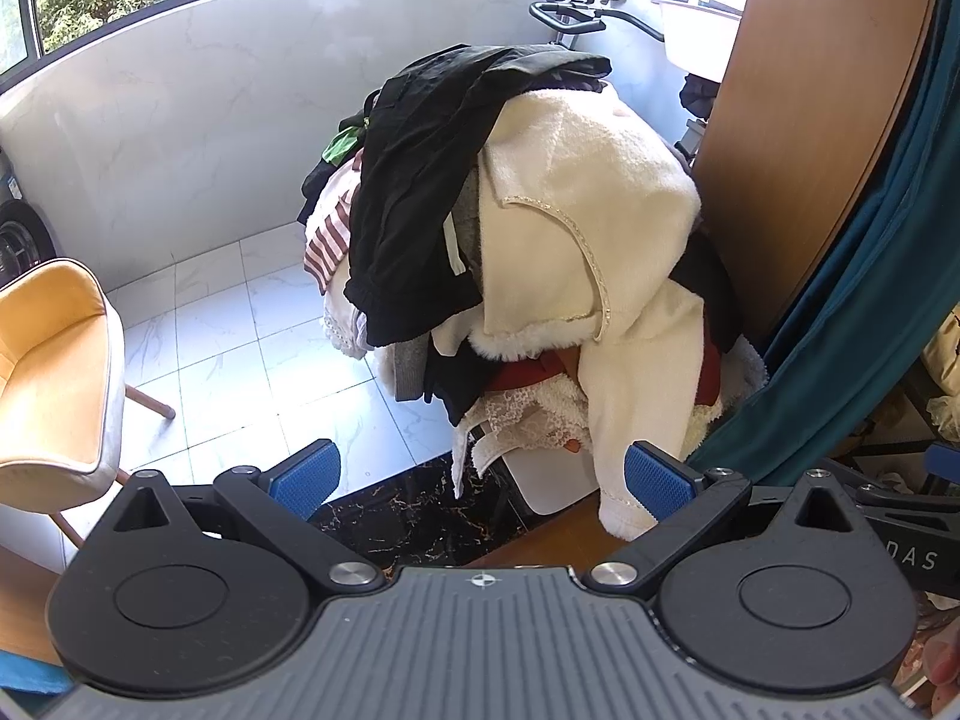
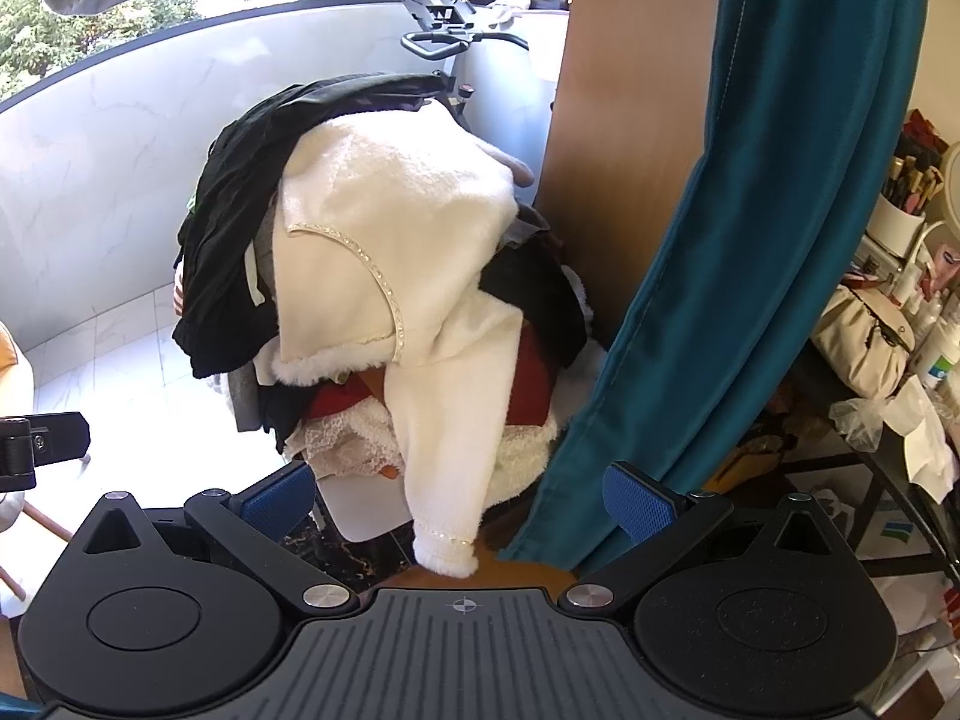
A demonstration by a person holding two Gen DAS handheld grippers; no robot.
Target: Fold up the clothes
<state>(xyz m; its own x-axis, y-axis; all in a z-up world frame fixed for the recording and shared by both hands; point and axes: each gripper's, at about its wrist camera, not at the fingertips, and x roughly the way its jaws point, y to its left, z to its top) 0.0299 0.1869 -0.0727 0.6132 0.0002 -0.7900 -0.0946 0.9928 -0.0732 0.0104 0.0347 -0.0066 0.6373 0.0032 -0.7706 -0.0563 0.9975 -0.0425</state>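
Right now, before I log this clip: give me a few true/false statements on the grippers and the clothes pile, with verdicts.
1. Both grippers are open and hold nothing. True: left gripper, right gripper.
2. A cream fleece garment lies on top of the pile. True.
3. A black garment hangs over the pile's left side. True.
4. The teal curtain hangs to the left of the pile. False: it hangs to the right.
5. The yellow chair holds the pile. False: its seat is bare and it stands apart.

Sunlit marble wall [image 1: 180, 120], teal curtain [image 2: 720, 240]
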